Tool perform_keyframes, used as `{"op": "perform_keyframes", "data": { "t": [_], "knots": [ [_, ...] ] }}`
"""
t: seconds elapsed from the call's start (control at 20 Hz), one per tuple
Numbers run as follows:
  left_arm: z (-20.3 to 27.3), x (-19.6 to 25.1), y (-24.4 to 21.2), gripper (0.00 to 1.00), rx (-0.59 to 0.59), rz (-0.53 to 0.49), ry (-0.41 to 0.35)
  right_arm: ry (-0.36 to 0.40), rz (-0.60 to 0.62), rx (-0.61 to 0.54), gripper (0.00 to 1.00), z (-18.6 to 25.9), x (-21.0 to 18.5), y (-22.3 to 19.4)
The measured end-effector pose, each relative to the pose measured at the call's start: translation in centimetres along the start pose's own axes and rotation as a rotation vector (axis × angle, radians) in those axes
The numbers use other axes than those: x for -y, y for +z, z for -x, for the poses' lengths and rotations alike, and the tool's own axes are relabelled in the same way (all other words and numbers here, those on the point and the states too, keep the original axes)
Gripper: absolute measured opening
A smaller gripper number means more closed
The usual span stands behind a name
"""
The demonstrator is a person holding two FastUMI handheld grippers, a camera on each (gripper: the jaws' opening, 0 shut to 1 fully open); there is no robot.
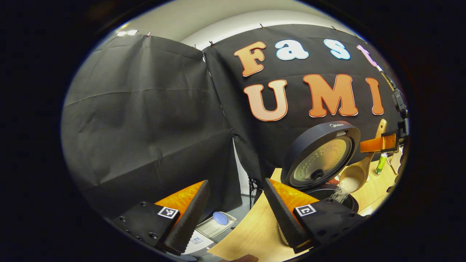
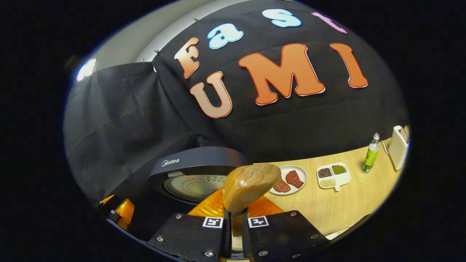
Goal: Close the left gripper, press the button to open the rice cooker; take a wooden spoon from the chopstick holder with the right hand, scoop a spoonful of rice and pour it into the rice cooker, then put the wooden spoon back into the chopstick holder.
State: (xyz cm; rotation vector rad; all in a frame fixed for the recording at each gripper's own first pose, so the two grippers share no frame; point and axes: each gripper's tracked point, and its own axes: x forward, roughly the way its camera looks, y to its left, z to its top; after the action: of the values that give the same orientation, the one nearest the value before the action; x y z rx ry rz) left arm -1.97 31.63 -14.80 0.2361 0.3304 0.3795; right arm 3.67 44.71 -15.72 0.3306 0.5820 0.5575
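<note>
- Step in hand, as I judge it: tipping the scooped rice into the cooker [image 1: 329, 193]. Its lid [image 1: 320, 154] stands raised, so the button press looks done.
- My right gripper [image 2: 236, 222] is clenched on the spoon [image 2: 249, 187], both fingers pressing the handle. In the right gripper view the bowl's back faces the camera, just above the fingertips.
- In the left gripper view the spoon sits beside the lid, bowl tilted down over the pot mouth, and rice [image 1: 344, 189] is falling from its lip into the pot.
- My left gripper [image 1: 236, 214] is released, jaws wide apart, grasping nothing, held off to the cooker's side above the desk [image 1: 251, 233].
- To do this well, I would keep the lip over the pot centre, roll the wrist slowly so the grains run in one stream, and stay off the lid.
- I would hold the tilt until the bowl is empty; the bowl's inside is hidden from the right gripper view, so I would check it in the left one.
- Risk: grains spilling over the rim onto the desk.
- Remaining: return the spoon to the holder [image 2: 399, 147], which I take to be the white box at the desk's far end.
</note>
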Motion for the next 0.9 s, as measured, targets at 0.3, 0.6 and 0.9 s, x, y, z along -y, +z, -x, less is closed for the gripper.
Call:
{"op": "perform_keyframes", "data": {
  "t": [0.3,0.6,0.9],
  "knots": [
    [0.3,-0.4,0.4,1.00,0.010,-0.006,0.006,0.040,0.147,0.010,0.11,0.1,-2.3,-0.7],
    [0.6,-0.3,0.0,0.93,0.002,-0.005,0.007,0.057,0.359,0.057,0.11,-0.1,-4.4,-0.6],
    [0.9,-0.9,-0.2,0.93,0.000,-0.005,0.017,0.075,0.615,0.126,0.11,-0.2,-6.6,-1.1]
  ]
}}
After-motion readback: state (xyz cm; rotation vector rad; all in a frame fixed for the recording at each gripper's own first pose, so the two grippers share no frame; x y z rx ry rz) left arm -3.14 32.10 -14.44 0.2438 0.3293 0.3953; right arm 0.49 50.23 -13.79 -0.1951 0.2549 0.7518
